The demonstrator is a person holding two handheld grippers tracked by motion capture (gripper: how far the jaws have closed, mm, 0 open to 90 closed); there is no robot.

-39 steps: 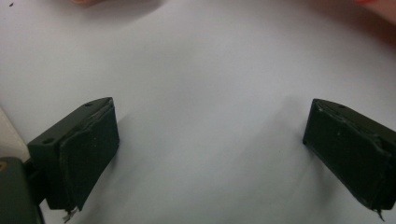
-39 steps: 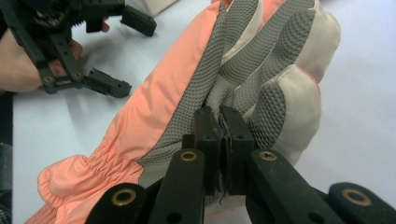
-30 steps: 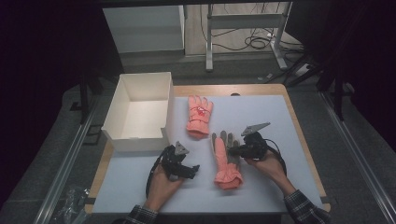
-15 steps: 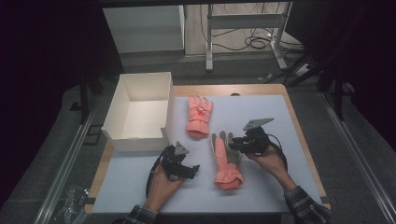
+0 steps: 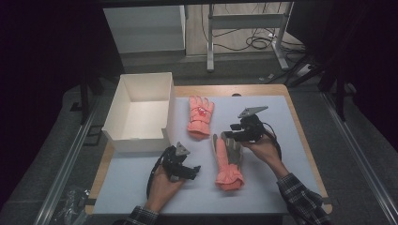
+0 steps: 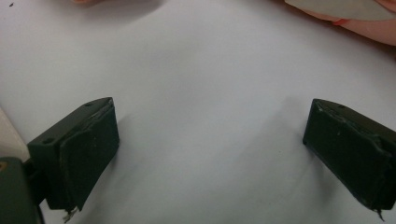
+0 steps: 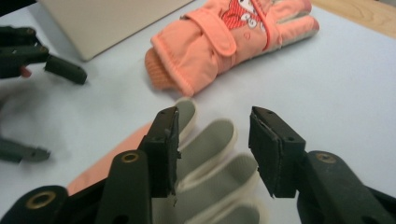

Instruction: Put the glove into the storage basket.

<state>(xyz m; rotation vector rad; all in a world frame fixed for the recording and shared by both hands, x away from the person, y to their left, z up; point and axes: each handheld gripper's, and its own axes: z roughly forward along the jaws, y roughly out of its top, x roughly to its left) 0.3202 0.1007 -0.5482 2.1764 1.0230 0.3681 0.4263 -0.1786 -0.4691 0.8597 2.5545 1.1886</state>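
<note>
Two orange gloves lie on the white mat. The far glove (image 5: 200,117) (image 7: 229,37) lies back up, fingers pointing away from me. The near glove (image 5: 228,159) (image 7: 205,172) lies palm up, showing grey-white fingers. My right gripper (image 5: 233,135) (image 7: 214,148) hovers open over that glove's fingertips, its jaws straddling the fingers without closing on them. To the left of the near glove, my left gripper (image 5: 194,169) (image 6: 208,154) rests low over bare mat, jaws wide open and holding nothing.
An open white box (image 5: 139,110) stands at the back left of the table, its wall (image 7: 107,18) near the far glove. The wooden table edge (image 5: 300,126) borders the mat on the right. Frames and cables (image 5: 256,42) sit on the floor beyond.
My right gripper has drifted slightly right and toward the near glove's fingertips. The left gripper and both gloves stay in place.
</note>
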